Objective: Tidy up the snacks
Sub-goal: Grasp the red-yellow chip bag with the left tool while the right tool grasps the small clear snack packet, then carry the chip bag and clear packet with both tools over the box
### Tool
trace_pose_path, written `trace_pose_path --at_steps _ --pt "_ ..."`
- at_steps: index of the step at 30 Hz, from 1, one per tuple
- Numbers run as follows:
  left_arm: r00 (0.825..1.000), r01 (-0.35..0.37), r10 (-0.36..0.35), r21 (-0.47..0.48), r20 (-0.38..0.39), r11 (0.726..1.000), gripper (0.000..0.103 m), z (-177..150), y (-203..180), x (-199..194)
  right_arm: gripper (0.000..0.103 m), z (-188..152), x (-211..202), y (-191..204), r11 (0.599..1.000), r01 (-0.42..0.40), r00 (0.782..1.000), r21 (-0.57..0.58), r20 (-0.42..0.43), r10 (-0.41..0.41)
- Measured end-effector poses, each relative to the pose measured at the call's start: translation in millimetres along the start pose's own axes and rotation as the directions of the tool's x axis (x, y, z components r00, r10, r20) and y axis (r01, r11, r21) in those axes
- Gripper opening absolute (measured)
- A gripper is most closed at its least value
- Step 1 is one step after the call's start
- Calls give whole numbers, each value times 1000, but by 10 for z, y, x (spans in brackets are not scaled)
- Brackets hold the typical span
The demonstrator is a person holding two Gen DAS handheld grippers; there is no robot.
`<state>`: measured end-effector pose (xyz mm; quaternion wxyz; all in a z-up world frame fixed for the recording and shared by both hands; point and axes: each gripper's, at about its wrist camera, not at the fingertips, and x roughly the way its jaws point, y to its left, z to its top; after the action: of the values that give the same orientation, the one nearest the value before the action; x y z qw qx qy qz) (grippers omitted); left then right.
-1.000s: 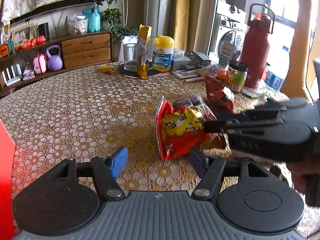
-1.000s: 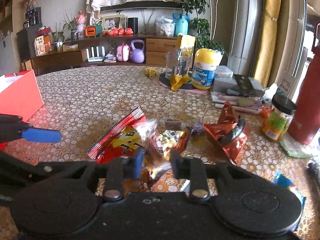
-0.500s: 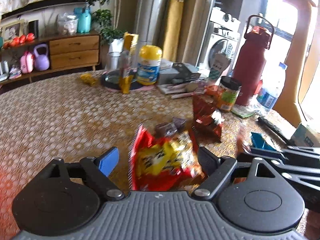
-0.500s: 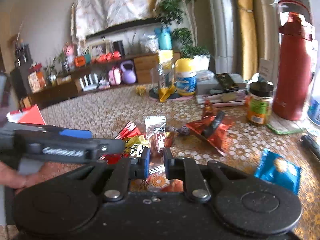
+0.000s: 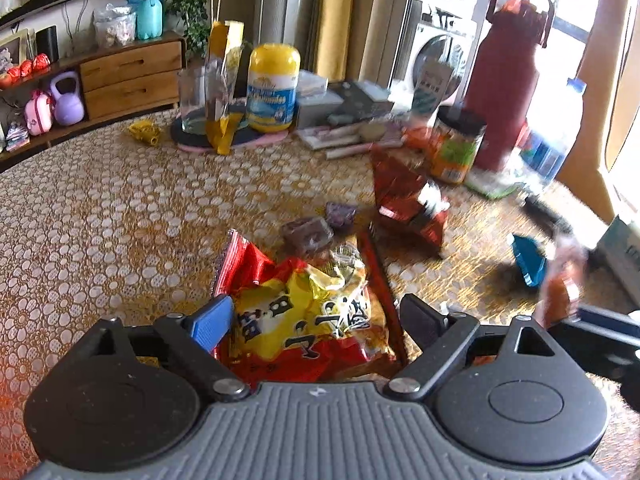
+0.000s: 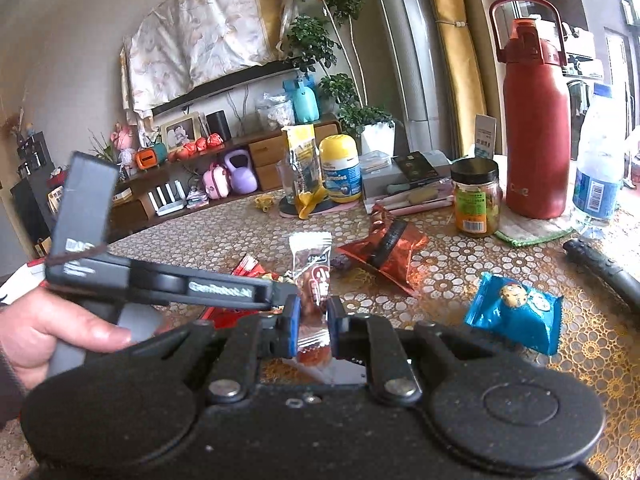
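Crinkly red-and-yellow foil fills the left wrist view: the big snack bag point(image 5: 304, 312) lies flat on the bench point(image 5: 100, 216), just this side of the red flask point(image 5: 508, 92) and well short of it. The left tongs point(image 5: 316, 320) straddle it, jaws spread wide and just opening further, pads clear of the film. Looks light, soft and slippery; I'd pinch a sealed edge, not the puffy middle.

Over to the right wrist view: the right tongs point(image 6: 314, 326) are clamped on a small clear-wrapped sweet point(image 6: 314, 280), lifted off the bench, standing upright between the pads. Featherweight, slick film, so the firm grip low on its body seems right. A blue cookie pack point(image 6: 514, 312) waits below the flask.
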<state>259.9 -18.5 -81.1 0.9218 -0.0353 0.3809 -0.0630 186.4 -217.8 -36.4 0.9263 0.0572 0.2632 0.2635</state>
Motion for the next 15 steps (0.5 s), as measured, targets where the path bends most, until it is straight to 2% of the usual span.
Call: trace_pose_path --at_steps 5,9,15 --pt "999 -35 35 41 -1 999 97 -30 -56 75 13 -9 -2 6 1000 -11 1000 4 1 11" --pt "999 -47 47 15 8 999 96 -35 -19 95 13 -34 -4 23 1000 -13 1000 5 -4 13" --pt "998 -51 51 19 24 999 78 -52 20 44 13 -54 9 -3 1000 -4 1000 13 -12 4"
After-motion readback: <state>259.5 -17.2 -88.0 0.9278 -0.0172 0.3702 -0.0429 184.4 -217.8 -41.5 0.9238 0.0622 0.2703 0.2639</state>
